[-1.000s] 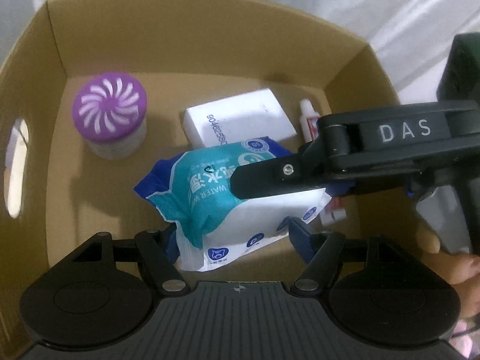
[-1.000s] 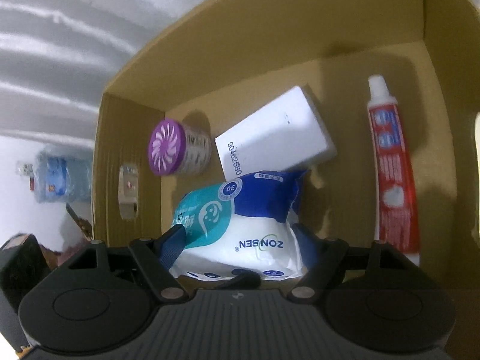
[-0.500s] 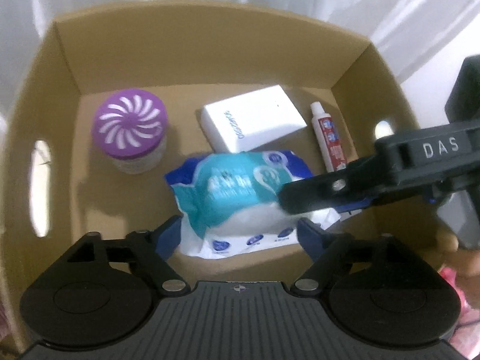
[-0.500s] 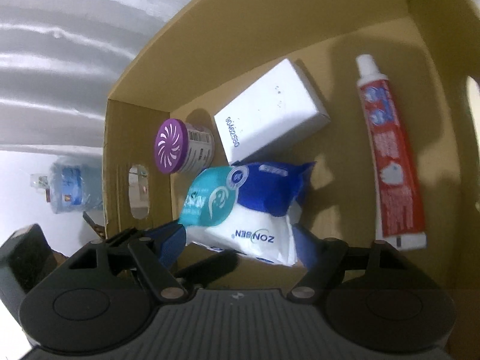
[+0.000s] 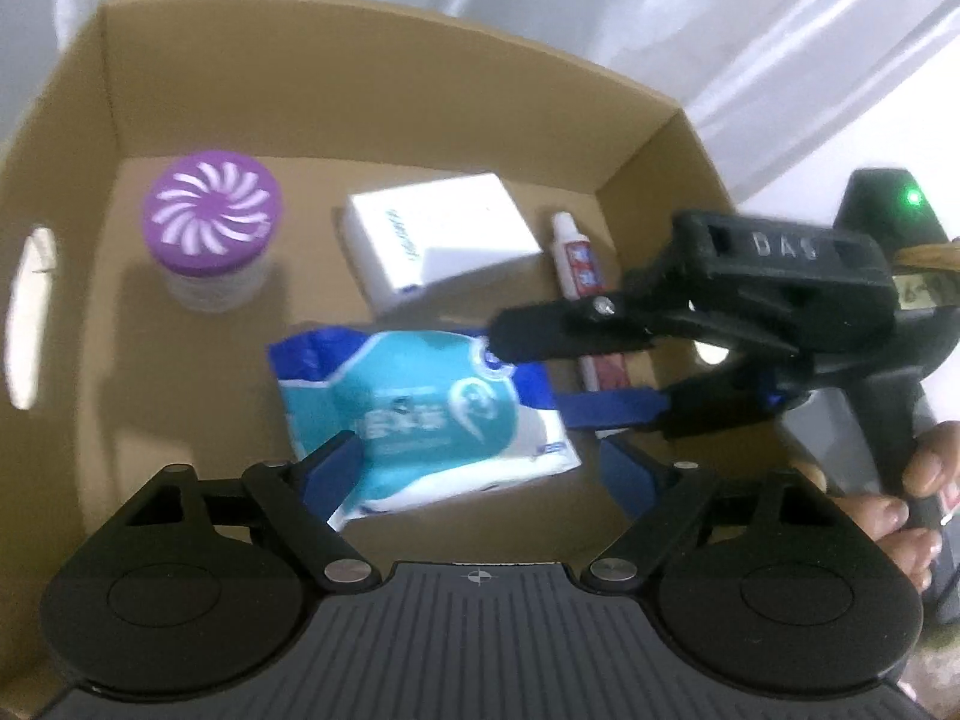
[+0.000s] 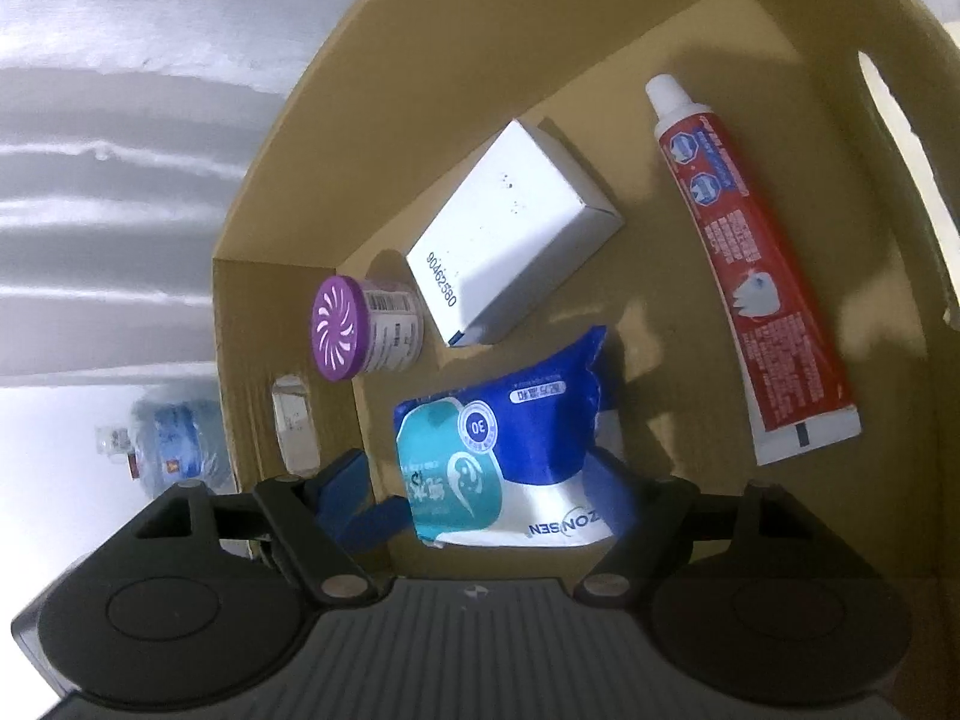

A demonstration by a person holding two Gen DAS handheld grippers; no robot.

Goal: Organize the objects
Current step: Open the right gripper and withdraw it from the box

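Observation:
A blue and teal wet-wipes pack (image 5: 420,420) (image 6: 510,468) lies on the floor of a cardboard box (image 5: 360,90) (image 6: 600,12). Beside it are a purple-lidded jar (image 5: 213,228) (image 6: 360,330), a white carton (image 5: 444,240) (image 6: 510,234) and a red toothpaste tube (image 6: 756,276) (image 5: 579,264). My left gripper (image 5: 486,468) is open above the pack, holding nothing. My right gripper (image 6: 480,492) is open too, above the pack; it also shows in the left wrist view (image 5: 540,372), at the box's right side.
The box walls have hand-hole cutouts (image 5: 30,312) (image 6: 900,120). A water bottle (image 6: 174,444) lies outside the box to the left. White cloth (image 5: 720,12) lies behind the box. A hand (image 5: 900,498) grips the right gripper's handle.
Both grippers have let go of the wipes pack and pulled up and back. The pack now lies flat on the box floor.

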